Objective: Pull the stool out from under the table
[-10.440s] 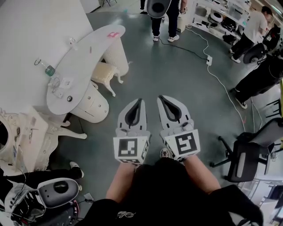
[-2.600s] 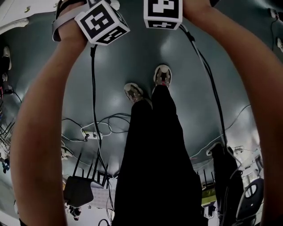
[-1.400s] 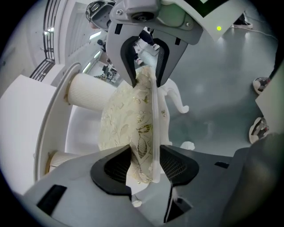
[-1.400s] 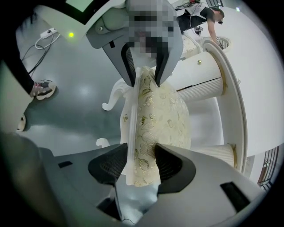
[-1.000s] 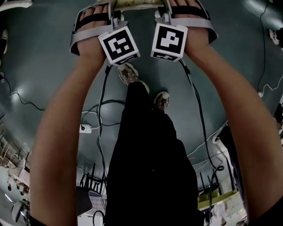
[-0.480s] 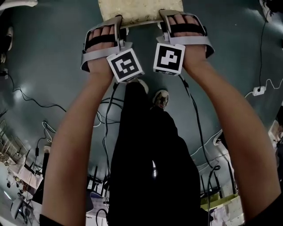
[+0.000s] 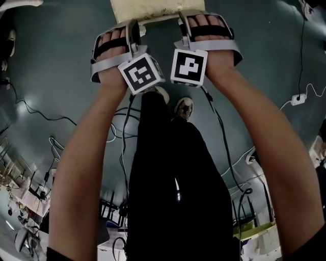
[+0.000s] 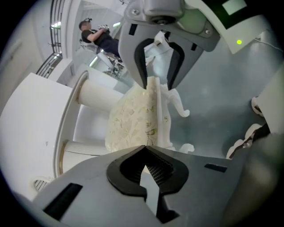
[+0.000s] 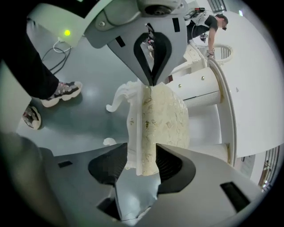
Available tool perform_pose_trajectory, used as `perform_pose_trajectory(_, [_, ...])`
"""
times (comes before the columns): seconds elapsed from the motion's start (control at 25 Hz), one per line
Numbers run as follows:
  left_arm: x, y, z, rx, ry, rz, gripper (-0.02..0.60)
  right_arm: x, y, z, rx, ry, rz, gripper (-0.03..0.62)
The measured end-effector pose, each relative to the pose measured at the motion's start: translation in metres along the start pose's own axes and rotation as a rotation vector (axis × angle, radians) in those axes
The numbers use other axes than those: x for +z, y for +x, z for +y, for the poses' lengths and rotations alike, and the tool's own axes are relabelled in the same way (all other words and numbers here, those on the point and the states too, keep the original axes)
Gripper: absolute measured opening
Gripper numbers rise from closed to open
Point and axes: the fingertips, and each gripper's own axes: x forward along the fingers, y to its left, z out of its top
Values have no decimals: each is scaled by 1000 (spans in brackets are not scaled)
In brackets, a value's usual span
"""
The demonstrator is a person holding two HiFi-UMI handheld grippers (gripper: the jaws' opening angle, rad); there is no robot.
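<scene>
The stool [image 9: 162,115] has a cream patterned seat and white curled legs [image 8: 179,104]. It stands by the white table's fluted column [image 8: 95,95]. My right gripper [image 9: 137,162] is shut on the seat's near edge, with frame and cushion between its pads. My left gripper [image 8: 144,150] has just been closing. Its tips meet in front of the seat's edge with nothing between them. In the right gripper view the left gripper [image 9: 152,83] has its closed tips at that edge. In the head view the seat [image 7: 158,9] shows at the top, beyond both marker cubes.
The table's oval top [image 9: 230,119] overhangs beside the stool. The person's dark legs and shoes [image 7: 175,104] are right behind the grippers. Cables [image 7: 30,114] and a power strip [image 7: 298,98] lie on the grey floor. A person [image 8: 95,37] works far behind the table.
Both hands sit lower in the head view than a second ago, and more of the stool's seat shows at the top. The feet have shifted.
</scene>
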Motion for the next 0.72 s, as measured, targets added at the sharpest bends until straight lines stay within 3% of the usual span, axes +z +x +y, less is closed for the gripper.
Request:
perform_pose_trajectory(0.08, [6,-18,-11,-27,-31,-26,6,13,-20,17,29,46,-69,179])
perform_pose_trajectory(0.2, [8,-47,-14,-78,-61,-23,6,17,-58,34,125,51,-104,39])
perform_pose_trajectory(0.32, [0,-95,-6,-100,-118,24,6,12,-115,42,243,112,-85,18])
perform_pose_trajectory(0.44, [-11,-133,21,-102,-265,65,6,10,-159,24,264,140,-90,14])
perform_pose_trajectory(0.6, [-8,-184,45,-120,-504,40,6,16,-215,-11,233,239,-159,14])
perform_pose_trajectory(0.72, [-6,-220,60,-147,-600,9,6,21,-247,-41,215,300,-193,14])
